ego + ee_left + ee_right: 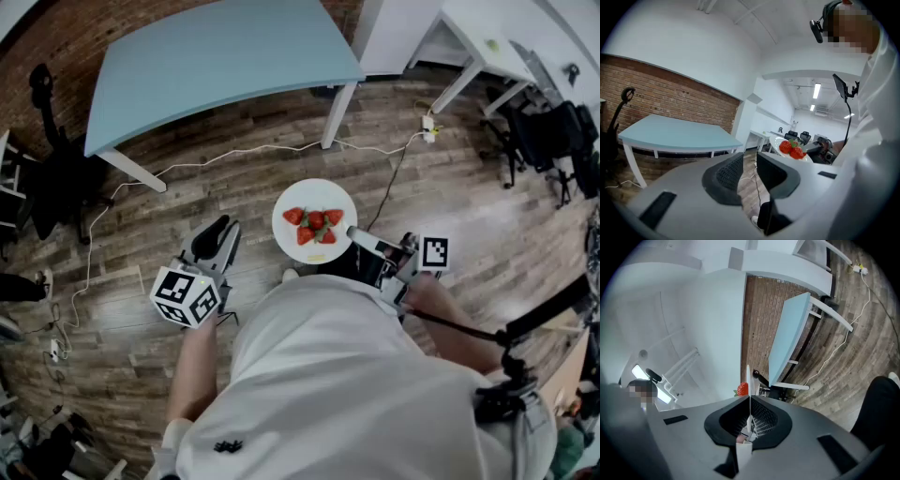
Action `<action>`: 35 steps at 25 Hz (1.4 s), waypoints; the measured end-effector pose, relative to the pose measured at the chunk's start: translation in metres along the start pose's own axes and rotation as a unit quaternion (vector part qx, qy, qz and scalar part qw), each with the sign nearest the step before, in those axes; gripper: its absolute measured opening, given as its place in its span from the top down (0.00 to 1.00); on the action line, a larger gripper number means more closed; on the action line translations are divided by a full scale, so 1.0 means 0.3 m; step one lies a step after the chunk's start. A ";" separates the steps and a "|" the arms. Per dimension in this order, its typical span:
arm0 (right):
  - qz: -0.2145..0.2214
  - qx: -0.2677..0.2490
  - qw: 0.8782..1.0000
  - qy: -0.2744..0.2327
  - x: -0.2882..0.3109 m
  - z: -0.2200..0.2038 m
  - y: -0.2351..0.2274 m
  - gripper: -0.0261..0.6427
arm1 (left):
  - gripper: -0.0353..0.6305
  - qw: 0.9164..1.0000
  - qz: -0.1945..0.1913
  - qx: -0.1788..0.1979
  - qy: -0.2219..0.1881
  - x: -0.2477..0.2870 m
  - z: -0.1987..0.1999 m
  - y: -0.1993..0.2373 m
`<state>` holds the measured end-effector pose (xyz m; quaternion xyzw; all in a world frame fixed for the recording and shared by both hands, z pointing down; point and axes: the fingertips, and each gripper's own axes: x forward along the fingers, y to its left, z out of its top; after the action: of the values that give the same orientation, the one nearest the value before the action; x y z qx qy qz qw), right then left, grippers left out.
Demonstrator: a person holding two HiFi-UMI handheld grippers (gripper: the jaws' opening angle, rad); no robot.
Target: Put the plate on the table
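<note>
White shirt is filling the near view. Just beyond it the plate of strawberries is hanging level over the wooden floor. The right gripper is pinching its near-right rim, likely so the fruit does not slide. Left gripper is waiting open and empty, and the blue table is standing far left, well apart.

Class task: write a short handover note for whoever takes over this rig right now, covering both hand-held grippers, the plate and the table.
Left hand-held gripper: open, empty.
Right hand-held gripper: shut on the rim of the white plate, which carries strawberries.
Plate: held in the air above the wooden floor, short of the light blue table.
Done: plate gripped.
Left: carry it to the table, set it down level, release.
</note>
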<state>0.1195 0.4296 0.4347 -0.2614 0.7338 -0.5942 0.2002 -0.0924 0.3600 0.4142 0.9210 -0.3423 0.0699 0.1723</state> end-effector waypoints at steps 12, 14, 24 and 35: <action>-0.009 0.027 1.000 -0.004 0.058 0.181 -0.090 0.94 | 0.81 1.000 0.004 -0.004 0.016 0.130 0.036 0.047; -0.009 0.031 0.999 -0.002 0.084 0.239 -0.120 0.94 | 0.81 1.000 0.005 -0.004 0.024 0.180 0.048 0.068; -0.003 0.024 0.999 0.034 0.298 0.674 -0.239 0.94 | 0.94 0.998 0.007 0.010 0.056 0.578 0.211 0.193; -0.001 0.035 0.998 0.045 0.453 1.093 -0.271 0.94 | 0.95 0.997 -0.019 -0.004 0.077 0.918 0.356 0.278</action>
<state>0.2230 0.0807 0.4465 -0.2284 0.7205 -0.6309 0.1754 0.0623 0.0952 0.4052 0.9185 -0.3107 0.1359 0.2034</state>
